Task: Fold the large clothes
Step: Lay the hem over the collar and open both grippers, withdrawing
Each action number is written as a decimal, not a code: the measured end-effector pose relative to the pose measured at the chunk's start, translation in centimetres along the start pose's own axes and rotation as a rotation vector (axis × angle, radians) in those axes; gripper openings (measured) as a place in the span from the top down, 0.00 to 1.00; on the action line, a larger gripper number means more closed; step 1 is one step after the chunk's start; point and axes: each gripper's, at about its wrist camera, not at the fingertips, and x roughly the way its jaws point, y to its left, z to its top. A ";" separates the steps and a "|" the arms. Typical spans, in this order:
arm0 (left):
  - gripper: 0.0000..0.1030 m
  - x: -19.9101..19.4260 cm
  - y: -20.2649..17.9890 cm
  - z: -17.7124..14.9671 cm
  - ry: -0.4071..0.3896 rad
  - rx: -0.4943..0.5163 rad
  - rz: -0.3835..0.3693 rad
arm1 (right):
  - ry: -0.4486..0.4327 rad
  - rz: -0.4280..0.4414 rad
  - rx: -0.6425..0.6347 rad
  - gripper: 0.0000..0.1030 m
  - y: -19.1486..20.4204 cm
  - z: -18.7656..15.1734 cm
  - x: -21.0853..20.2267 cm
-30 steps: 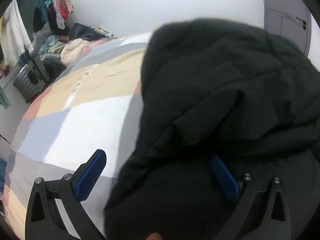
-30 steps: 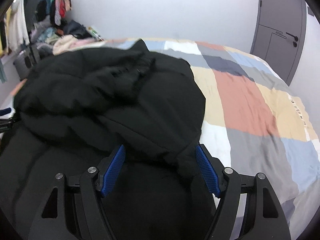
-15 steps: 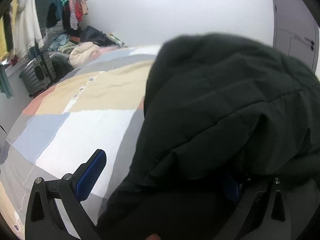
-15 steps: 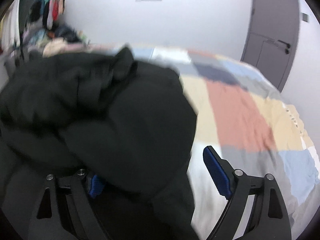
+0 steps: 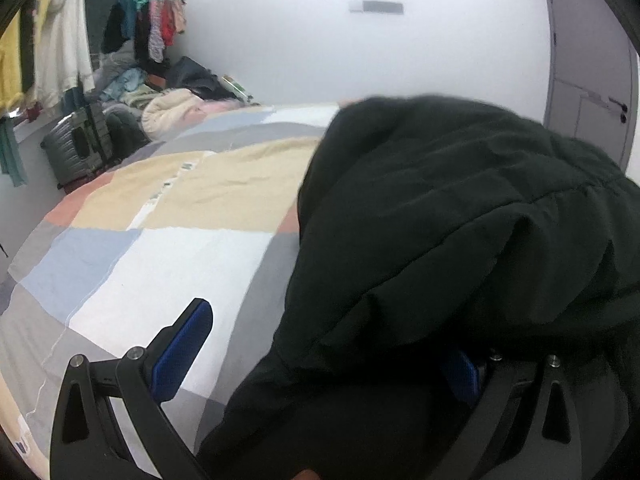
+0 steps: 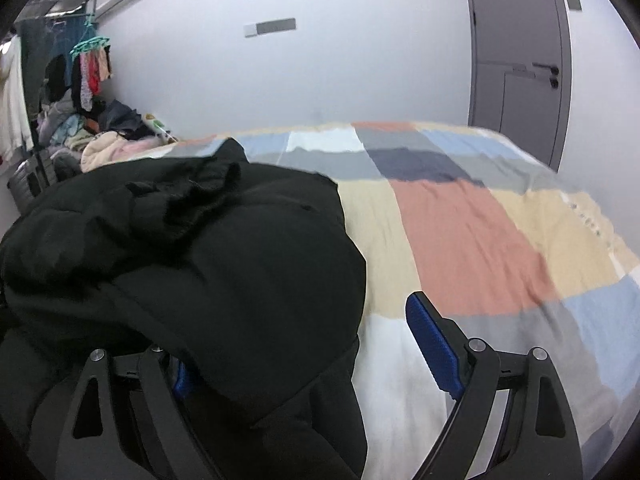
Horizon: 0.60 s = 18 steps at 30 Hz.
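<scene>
**Black jacket bunched up on the bed, both grippers spread wide**

So the big black jacket point(image 6: 208, 264) sits in a puffy heap on the patchwork bedspread point(image 6: 472, 240), toward the near edge of the bed. In the left wrist view it fills the whole right half of the shot point(image 5: 460, 240), with the checked cover bare off to the left.

The left gripper point(image 5: 320, 360) has its fingers spread wide. The left blue pad point(image 5: 182, 348) hangs over bare bedspread, and the other one is half buried under a fold of the jacket, so nothing is pinched.

Same deal on the right gripper point(image 6: 316, 352): fingers far apart, the right pad point(image 6: 434, 346) over the white patch of the cover, the left pad tucked under the jacket's edge. Not gripping anything.

Clothes rack point(image 6: 88, 68) and a laundry pile point(image 5: 172, 100) sit back by the wall, plus a grey door point(image 6: 520, 60).
</scene>
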 end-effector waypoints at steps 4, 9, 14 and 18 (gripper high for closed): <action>0.00 -0.6 -0.2 -0.5 0.042 0.041 0.029 | 0.008 -0.009 0.021 0.15 0.0 -0.4 -0.3; 0.00 -0.6 0.6 -0.5 0.073 0.030 0.083 | 0.005 -0.025 0.004 0.15 0.3 -0.5 -0.5; 0.00 -0.2 3.3 0.5 0.050 -0.082 0.084 | 0.006 -0.039 0.005 0.15 -0.1 -0.8 -0.7; 0.00 0.1 4.7 2.0 0.006 -0.128 0.053 | -0.011 -0.040 0.004 0.15 -0.2 -0.7 -0.8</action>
